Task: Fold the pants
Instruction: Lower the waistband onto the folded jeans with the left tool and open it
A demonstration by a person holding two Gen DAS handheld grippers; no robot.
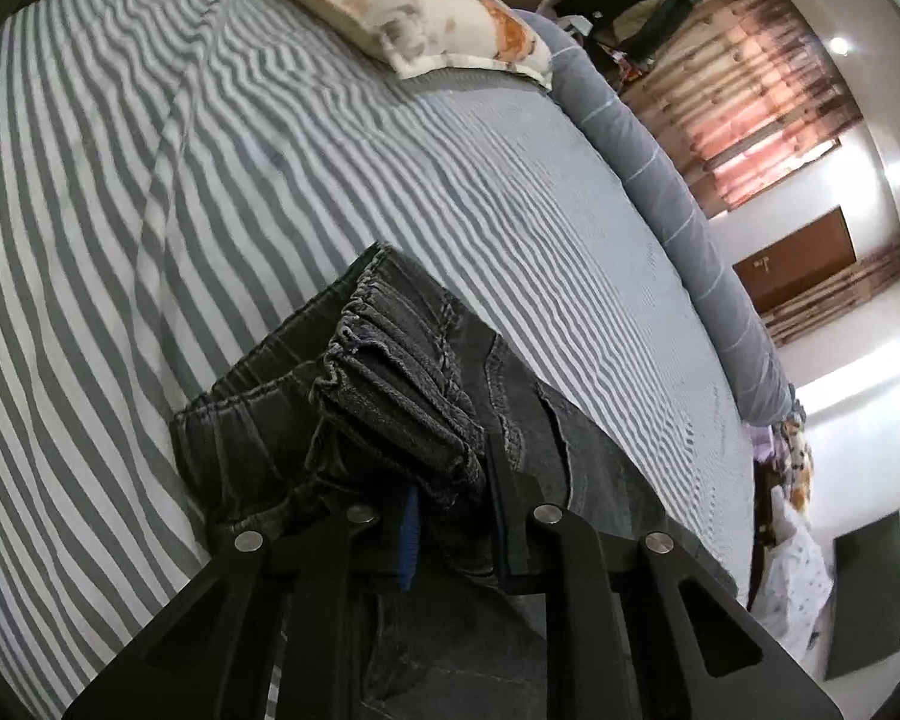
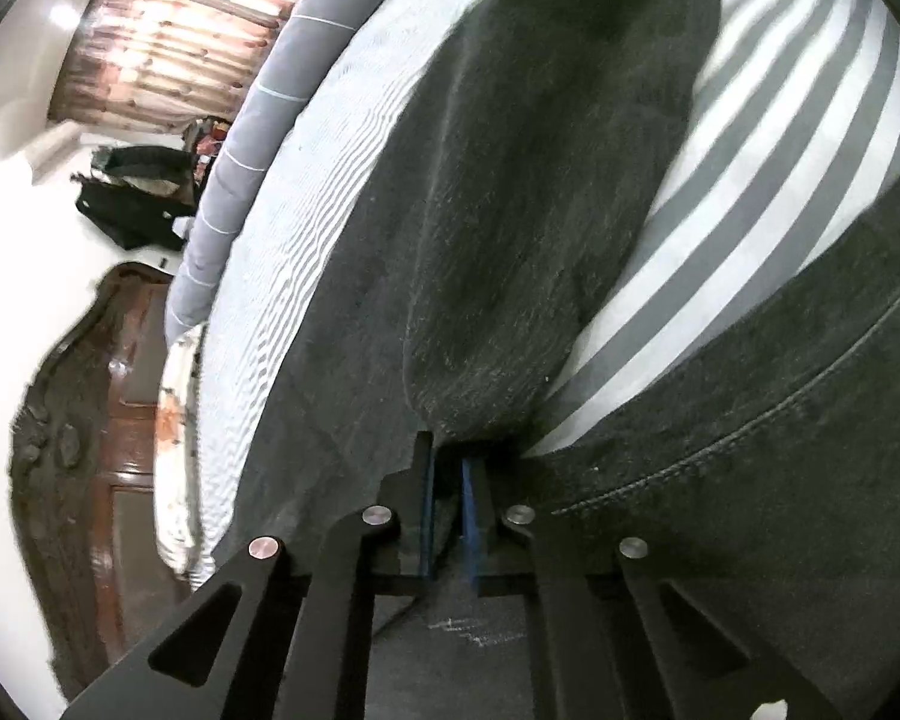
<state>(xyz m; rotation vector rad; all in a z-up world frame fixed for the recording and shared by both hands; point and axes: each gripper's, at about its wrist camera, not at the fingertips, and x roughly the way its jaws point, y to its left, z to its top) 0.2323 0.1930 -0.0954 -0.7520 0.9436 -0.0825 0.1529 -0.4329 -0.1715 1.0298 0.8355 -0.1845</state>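
We see backlit curtains (image 1: 756,102) glowing pink-orange and white walls (image 1: 858,354) blown out by glare, with bright ceiling spots. The dark pants (image 2: 540,210) lose detail in shadow. Fisheye bending curves both views' edges, where motion blur softens things.

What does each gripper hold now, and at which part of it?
Both hold the dark grey jeans. The left gripper is shut on the bunched elastic waistband. The right gripper pinches a fold of the leg fabric; which exact part cannot be told.
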